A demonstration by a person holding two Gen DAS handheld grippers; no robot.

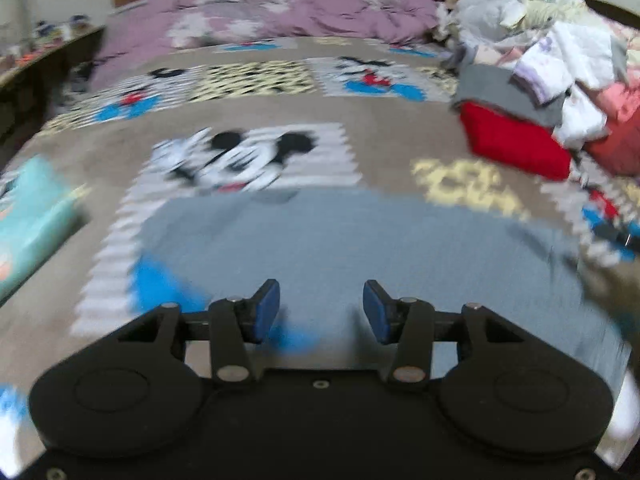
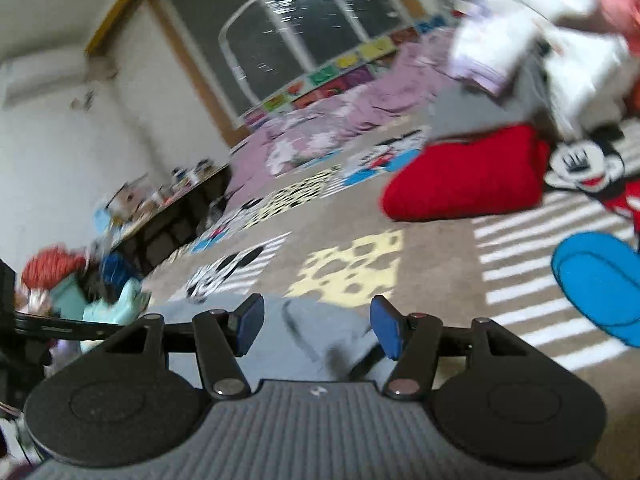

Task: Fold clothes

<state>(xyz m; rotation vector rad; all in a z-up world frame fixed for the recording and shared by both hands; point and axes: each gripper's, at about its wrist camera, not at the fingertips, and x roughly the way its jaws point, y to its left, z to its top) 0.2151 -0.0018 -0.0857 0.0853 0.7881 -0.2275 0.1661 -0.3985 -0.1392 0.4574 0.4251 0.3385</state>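
A grey-blue garment (image 1: pixel 340 248) lies spread flat on the cartoon-print bed cover (image 1: pixel 240 108). My left gripper (image 1: pixel 321 312) is open and empty, hovering over the garment's near part. In the right wrist view the same garment (image 2: pixel 312 328) shows between my fingers, with a dark crease. My right gripper (image 2: pixel 316 326) is open and empty just above its edge. Both views are motion-blurred.
A pile of unfolded clothes (image 1: pixel 560 52) with a red folded item (image 1: pixel 516 144) lies at the right; the red item (image 2: pixel 468 176) also shows in the right wrist view. A teal folded item (image 1: pixel 32 216) lies at the left. A purple quilt (image 1: pixel 280 12) is at the back.
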